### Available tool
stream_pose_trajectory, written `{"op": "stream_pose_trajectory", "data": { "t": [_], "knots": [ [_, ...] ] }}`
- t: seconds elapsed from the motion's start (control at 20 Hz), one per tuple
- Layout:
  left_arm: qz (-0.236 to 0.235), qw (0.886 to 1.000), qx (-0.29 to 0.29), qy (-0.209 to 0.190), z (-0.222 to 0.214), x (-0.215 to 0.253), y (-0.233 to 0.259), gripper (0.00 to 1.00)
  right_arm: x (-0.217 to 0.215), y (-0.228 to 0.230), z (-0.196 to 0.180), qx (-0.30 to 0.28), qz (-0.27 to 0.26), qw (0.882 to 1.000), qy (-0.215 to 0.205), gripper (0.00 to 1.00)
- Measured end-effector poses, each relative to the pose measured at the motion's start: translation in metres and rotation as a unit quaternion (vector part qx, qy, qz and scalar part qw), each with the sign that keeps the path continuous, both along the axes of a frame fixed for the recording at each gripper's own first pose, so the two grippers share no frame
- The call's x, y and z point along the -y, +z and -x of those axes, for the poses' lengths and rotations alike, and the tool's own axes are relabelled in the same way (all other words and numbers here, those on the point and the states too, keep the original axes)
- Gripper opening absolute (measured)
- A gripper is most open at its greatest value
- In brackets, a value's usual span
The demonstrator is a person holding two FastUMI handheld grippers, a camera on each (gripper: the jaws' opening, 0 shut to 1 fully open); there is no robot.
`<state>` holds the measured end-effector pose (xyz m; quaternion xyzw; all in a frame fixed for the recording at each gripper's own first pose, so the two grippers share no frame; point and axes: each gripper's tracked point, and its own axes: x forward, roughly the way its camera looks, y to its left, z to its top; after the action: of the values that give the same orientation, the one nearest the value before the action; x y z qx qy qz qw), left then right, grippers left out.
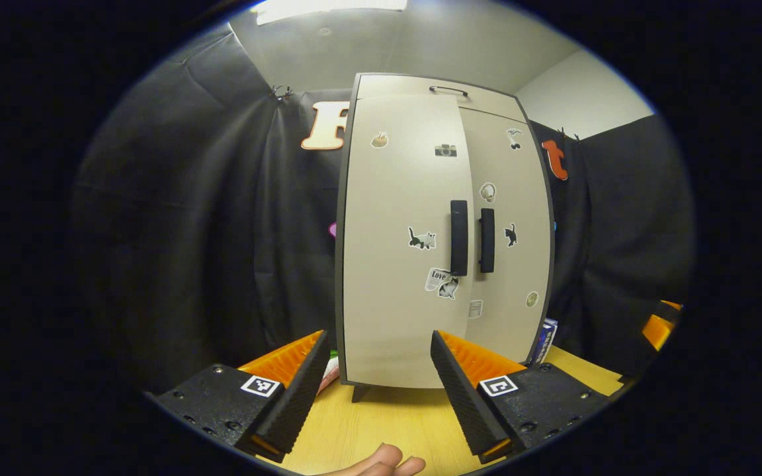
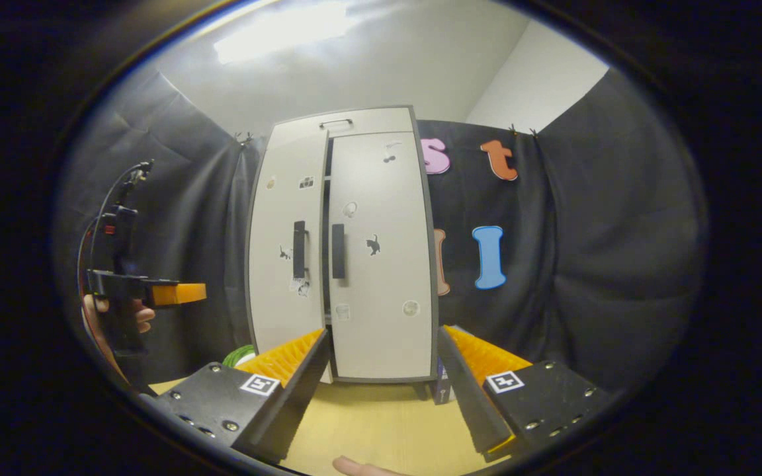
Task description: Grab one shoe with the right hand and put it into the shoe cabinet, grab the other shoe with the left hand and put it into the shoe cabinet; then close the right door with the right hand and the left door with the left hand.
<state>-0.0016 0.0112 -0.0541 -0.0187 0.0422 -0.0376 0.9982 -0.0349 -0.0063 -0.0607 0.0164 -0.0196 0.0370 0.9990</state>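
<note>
Shoe cabinet [image 1: 421, 264] — two doors, two black handles — shut.

Black cloth walls [image 2: 586, 218] ring a wooden table [image 1: 381, 423] beneath a bright ceiling light [image 2: 282, 30].

A blue box [image 1: 544, 340] stands on the yellow wooden table [image 1: 381, 416]
</note>
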Motion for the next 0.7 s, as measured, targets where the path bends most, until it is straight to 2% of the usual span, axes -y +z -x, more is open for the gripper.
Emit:
{"op": "stream_pose_trajectory", "data": {
  "t": [0.15,0.25,0.4,0.5,0.6,0.7],
  "knots": [
    [-0.002,1.000,0.004,-0.004,0.013,0.005,-0.001,0.95,-0.014,0.001,-0.008,-0.007,0.006,1.000,0.004,0.98],
    [0.003,1.000,0.011,-0.004,0.025,0.006,-0.005,0.95,-0.010,0.001,-0.011,-0.007,0.012,1.000,-0.011,0.98],
    [-0.008,1.000,0.017,0.011,0.040,0.005,-0.023,0.92,-0.015,-0.011,-0.015,-0.019,0.022,1.000,-0.013,0.98],
    [-0.028,0.999,0.014,0.006,0.046,0.013,-0.028,0.96,-0.019,-0.017,-0.016,-0.029,0.014,0.999,-0.003,0.98],
    [-0.024,1.000,0.011,0.000,0.047,0.022,-0.023,0.92,-0.016,-0.018,-0.017,-0.034,0.011,0.999,-0.004,0.98],
    [-0.024,1.000,0.015,-0.013,0.046,0.032,-0.018,0.96,-0.011,-0.016,-0.017,-0.031,0.008,0.999,-0.011,0.98]
  ]
}}
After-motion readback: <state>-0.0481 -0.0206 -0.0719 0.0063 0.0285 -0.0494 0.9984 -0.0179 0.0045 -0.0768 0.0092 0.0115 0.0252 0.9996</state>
